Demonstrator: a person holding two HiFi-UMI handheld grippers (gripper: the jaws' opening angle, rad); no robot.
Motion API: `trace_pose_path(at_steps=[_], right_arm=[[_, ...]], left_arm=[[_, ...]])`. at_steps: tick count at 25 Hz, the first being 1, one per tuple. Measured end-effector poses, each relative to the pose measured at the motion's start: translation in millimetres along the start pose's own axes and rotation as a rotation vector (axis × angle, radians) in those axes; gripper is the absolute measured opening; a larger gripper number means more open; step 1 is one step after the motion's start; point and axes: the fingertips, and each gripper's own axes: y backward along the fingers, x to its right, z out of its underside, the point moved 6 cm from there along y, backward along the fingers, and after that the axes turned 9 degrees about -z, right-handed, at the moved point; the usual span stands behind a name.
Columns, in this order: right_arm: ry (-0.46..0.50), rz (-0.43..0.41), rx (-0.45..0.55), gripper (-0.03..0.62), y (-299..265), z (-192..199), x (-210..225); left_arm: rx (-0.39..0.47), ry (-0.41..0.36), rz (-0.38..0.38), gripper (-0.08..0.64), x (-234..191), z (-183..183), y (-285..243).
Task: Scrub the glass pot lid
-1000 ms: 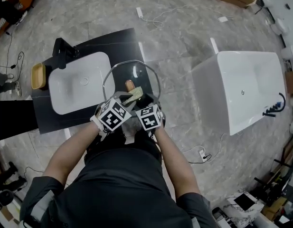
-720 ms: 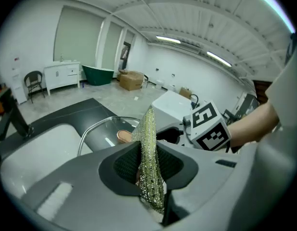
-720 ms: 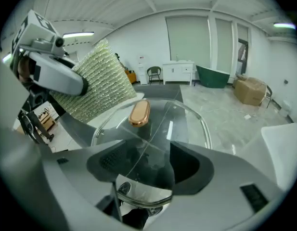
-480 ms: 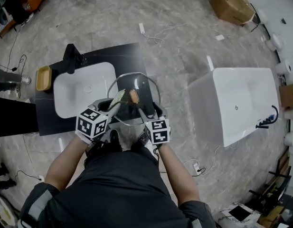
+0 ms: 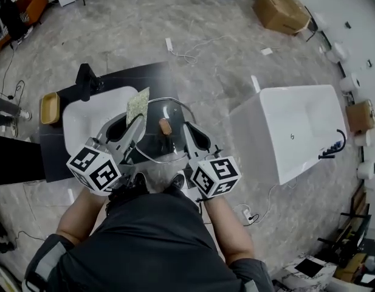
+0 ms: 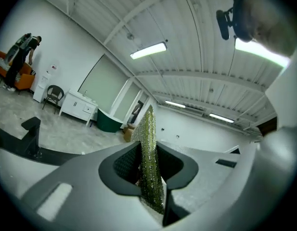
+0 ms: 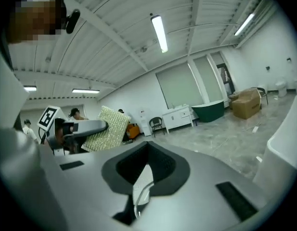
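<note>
In the head view the round glass pot lid (image 5: 170,148), with its brown knob (image 5: 165,126), is held up over the black counter, between my two grippers. My right gripper (image 5: 188,134) grips its right rim; the right gripper view shows the thin glass edge (image 7: 142,186) pinched between the pads. Its jaws have just been closing, with that rim between them. My left gripper (image 5: 136,121) is shut on a yellow-green scouring pad (image 5: 138,106), which stands on edge between its pads (image 6: 149,143) at the lid's left edge. That pad (image 7: 106,128) also shows in the right gripper view.
Under the lid is a black counter (image 5: 152,75) with a white basin (image 5: 84,123), a black tap (image 5: 85,79) and a wooden dish (image 5: 49,107). A white bathtub (image 5: 296,126) stands at the right. Cardboard boxes (image 5: 278,8) and cables (image 5: 193,53) lie on the floor.
Both grippers have risen toward the head camera, and the lid with them. The scouring pad has moved from over the lid's middle to its left edge.
</note>
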Motion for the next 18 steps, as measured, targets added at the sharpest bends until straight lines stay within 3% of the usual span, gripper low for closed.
trace_pose_path(at_steps=[3,8,12,18], right_arm=[[0.025,0.042,0.039,0.008,8,-15,-13],[0.101,0.095,0.096,0.008,16,-38,-35],[0.191,0.100,0.122,0.008,16,-42,-43],[0.205,0.094,0.129,0.008,12,-39,-46]], left_arm=[[0.036,0.062,0.052,0.075,7,-9,6],[0.037,0.064,0.055,0.075,0,-1,6],[-0.001,0.112,0.061,0.075,-5,11,4],[-0.024,0.121,0.062,0.075,-7,17,4]])
